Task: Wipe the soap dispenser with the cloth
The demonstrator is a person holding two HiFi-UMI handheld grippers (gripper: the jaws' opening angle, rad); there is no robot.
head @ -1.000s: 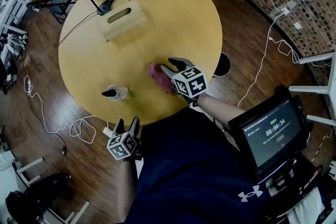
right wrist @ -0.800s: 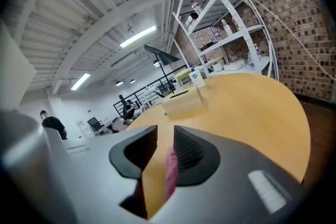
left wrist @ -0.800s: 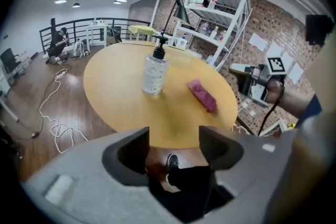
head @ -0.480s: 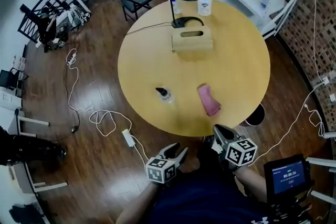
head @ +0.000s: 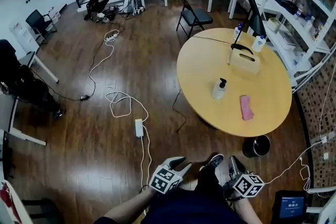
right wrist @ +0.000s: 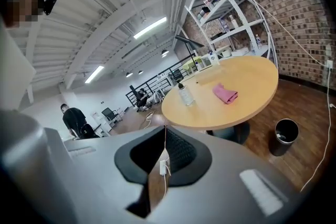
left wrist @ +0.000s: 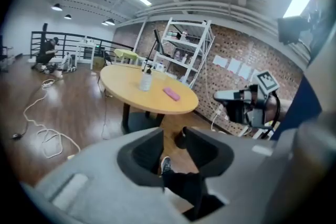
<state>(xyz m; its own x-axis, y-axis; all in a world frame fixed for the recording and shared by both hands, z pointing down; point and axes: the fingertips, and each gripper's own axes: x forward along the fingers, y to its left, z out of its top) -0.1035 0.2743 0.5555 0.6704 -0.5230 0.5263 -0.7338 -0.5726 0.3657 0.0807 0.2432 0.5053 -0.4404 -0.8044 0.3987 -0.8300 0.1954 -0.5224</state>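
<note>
The clear soap dispenser [head: 219, 89] with a black pump stands upright on the round wooden table [head: 210, 68], with the pink cloth [head: 245, 107] lying to its right. Both are far from my grippers. My left gripper [head: 179, 163] is held low over the floor at the bottom of the head view. Its jaws have just been closing, and a gap with nothing in it still shows between them. My right gripper [head: 234, 163] beside it is shut and empty. In the gripper views, the dispenser [left wrist: 145, 80] [right wrist: 184, 94] and cloth [left wrist: 171, 93] [right wrist: 226, 94] sit well beyond the jaws.
A wooden tissue box [head: 245, 66], a black desk lamp [head: 255, 16] and bottles [head: 258, 43] stand at the table's far side. A black bin [head: 256, 145] is under its near edge. A power strip and cables [head: 139, 127] lie on the floor. A chair [head: 193, 16] and white shelves [head: 304, 13] stand behind.
Both grippers have pulled back from the table, which now lies far off at the upper right. The right gripper left the cloth and shut; the left jaws narrowed.
</note>
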